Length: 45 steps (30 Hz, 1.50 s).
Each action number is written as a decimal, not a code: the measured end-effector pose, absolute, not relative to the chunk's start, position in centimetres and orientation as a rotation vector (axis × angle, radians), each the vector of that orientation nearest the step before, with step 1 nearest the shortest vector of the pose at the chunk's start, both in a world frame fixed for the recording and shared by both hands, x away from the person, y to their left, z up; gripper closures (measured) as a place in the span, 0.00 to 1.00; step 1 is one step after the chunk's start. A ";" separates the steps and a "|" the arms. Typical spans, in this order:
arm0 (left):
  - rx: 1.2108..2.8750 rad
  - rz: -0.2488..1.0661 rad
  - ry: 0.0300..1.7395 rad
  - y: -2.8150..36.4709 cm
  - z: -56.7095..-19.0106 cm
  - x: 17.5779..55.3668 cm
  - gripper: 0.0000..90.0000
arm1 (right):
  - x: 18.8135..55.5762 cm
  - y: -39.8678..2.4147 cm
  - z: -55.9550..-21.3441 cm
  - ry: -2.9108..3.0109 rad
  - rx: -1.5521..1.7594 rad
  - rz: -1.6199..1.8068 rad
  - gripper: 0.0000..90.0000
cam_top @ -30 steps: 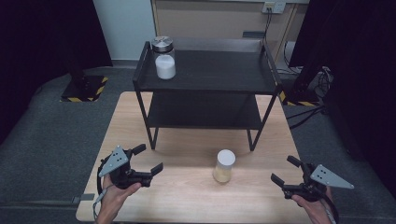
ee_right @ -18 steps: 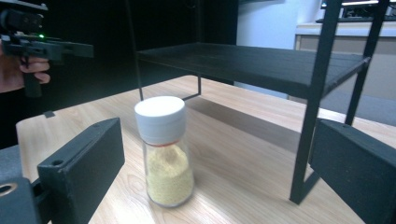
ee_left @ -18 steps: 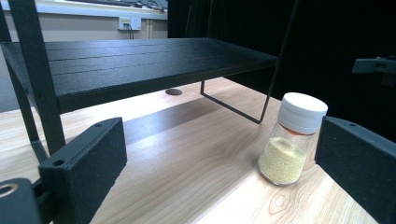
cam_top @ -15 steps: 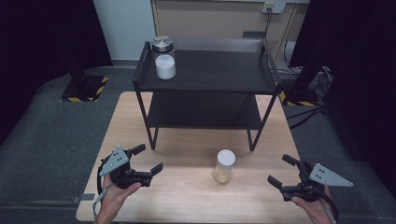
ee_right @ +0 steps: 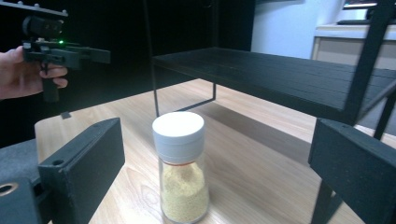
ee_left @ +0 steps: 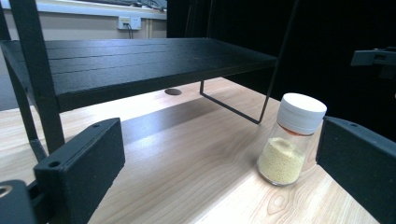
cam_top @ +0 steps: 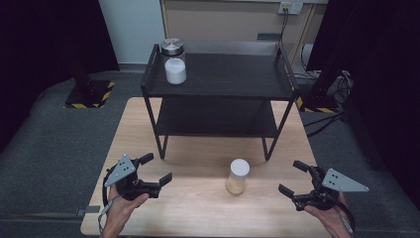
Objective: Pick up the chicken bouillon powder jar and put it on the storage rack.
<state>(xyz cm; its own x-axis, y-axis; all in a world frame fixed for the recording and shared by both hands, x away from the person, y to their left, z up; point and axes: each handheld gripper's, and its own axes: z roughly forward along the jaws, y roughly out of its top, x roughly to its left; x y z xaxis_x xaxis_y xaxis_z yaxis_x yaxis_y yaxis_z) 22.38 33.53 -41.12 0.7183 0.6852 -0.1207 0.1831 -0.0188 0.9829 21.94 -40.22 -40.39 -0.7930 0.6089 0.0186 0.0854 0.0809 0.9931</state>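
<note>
Yellow powder is seen in the white-capped spice jar [cam_top: 238, 176], stood upright on the wooden desk [cam_top: 198, 208] just in front of the black shelf rack [cam_top: 218, 84]. It is flanked, well apart, by the left gripper [cam_top: 154, 169] and right gripper [cam_top: 293, 178]; both sets of jaws are spread, nothing pinched.

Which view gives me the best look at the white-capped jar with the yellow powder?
The right gripper view: the jar stands centred between that gripper's open jaws, cap and powder level plain. The left gripper view shows it off to the right beside one jaw. The high view shows it small, from above, on the table.
</note>
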 end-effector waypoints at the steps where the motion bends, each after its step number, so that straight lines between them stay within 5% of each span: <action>1: 1.575 0.460 0.727 33.5 -41.1 22.4 0.00 | 22.1 -40.1 -40.2 1.976 0.674 1.754 0.05; 45: 1.652 0.522 0.659 32.7 -40.6 22.3 0.01 | 28.8 -33.2 -38.7 2.248 0.621 1.635 0.05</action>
